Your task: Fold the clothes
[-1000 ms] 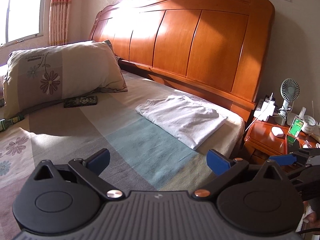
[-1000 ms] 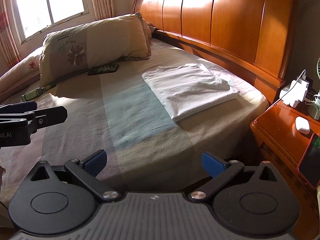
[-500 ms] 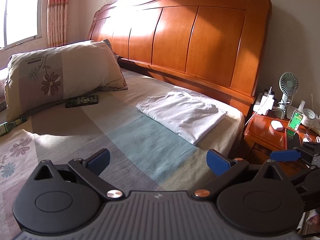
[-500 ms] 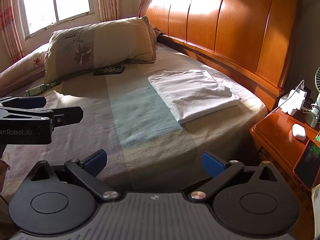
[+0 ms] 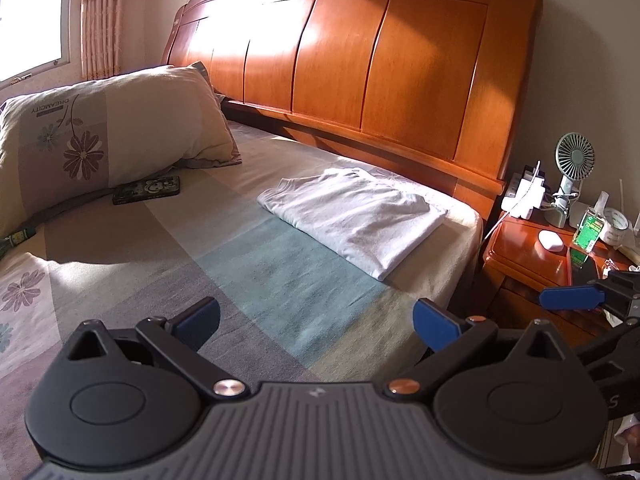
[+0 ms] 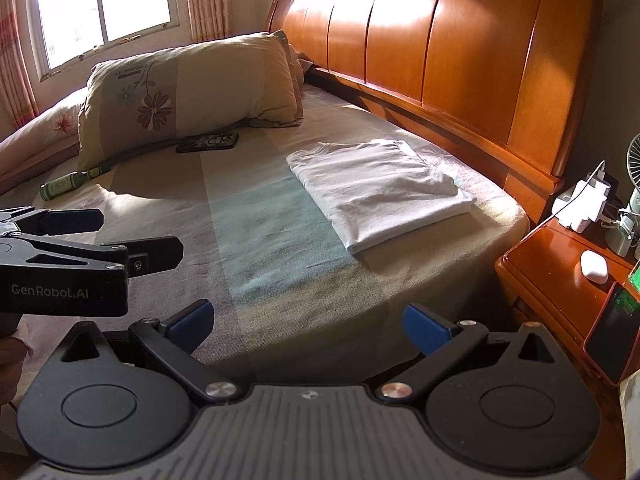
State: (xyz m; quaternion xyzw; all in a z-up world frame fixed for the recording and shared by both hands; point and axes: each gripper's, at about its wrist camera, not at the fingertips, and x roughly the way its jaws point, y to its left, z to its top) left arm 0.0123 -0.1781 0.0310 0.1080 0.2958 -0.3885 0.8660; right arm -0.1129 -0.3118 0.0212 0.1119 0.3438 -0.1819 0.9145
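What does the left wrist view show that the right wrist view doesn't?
Only the left wrist view shows the tape roll and the whole fan on the nightstand. Only the right wrist view shows the window and a green bottle on the bed. Both show the folded white garment, lying flat, and both grippers open: left gripper, right gripper.

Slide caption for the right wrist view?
Open right tongs face a folded white cotton shirt on the striped bed.

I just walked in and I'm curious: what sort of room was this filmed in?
Almost certainly a home bedroom: a bed with a tall wooden headboard, a flowered pillow, and a bedside table. A folded white garment lies on the bed.
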